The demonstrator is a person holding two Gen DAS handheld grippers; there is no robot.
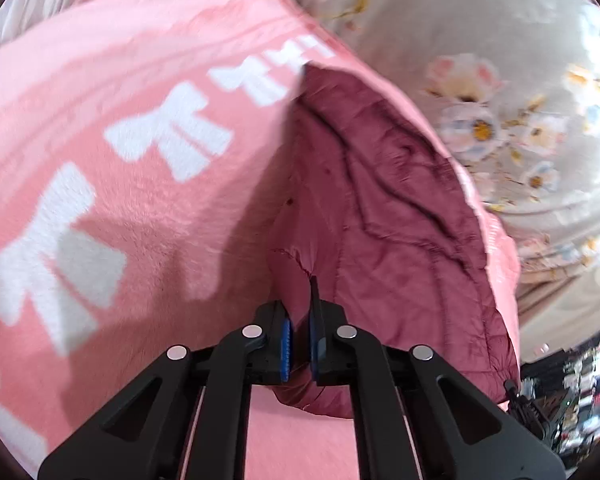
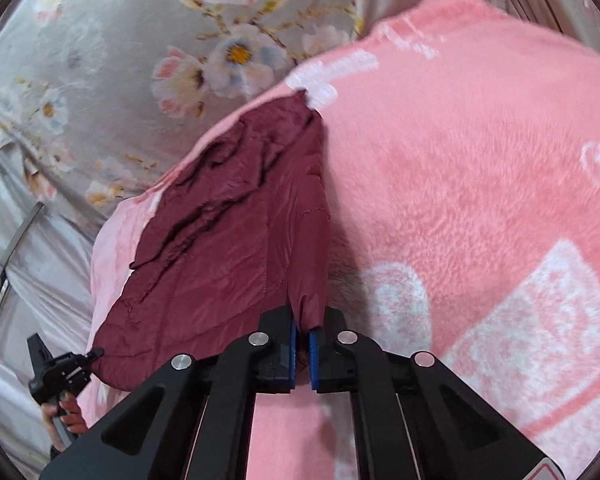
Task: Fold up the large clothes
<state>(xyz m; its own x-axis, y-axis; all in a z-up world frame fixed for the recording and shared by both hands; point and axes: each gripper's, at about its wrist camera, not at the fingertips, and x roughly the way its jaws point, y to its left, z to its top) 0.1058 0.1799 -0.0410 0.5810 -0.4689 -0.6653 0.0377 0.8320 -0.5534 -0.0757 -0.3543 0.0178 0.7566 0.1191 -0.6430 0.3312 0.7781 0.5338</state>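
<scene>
A maroon quilted garment (image 1: 384, 216) lies stretched over a pink fleece blanket (image 1: 140, 208) with white bow prints. My left gripper (image 1: 299, 320) is shut on one near corner of the garment. In the right wrist view the same garment (image 2: 236, 232) runs away from me, and my right gripper (image 2: 303, 340) is shut on its other near corner. The left gripper also shows in the right wrist view (image 2: 94, 354), pinching the garment's lower left corner. The garment's far end reaches the blanket's edge.
The pink blanket (image 2: 480, 184) covers a bed with a grey floral sheet (image 2: 120, 60), which also shows in the left wrist view (image 1: 500, 80). Dark clutter (image 1: 572, 392) lies beyond the bed at the lower right.
</scene>
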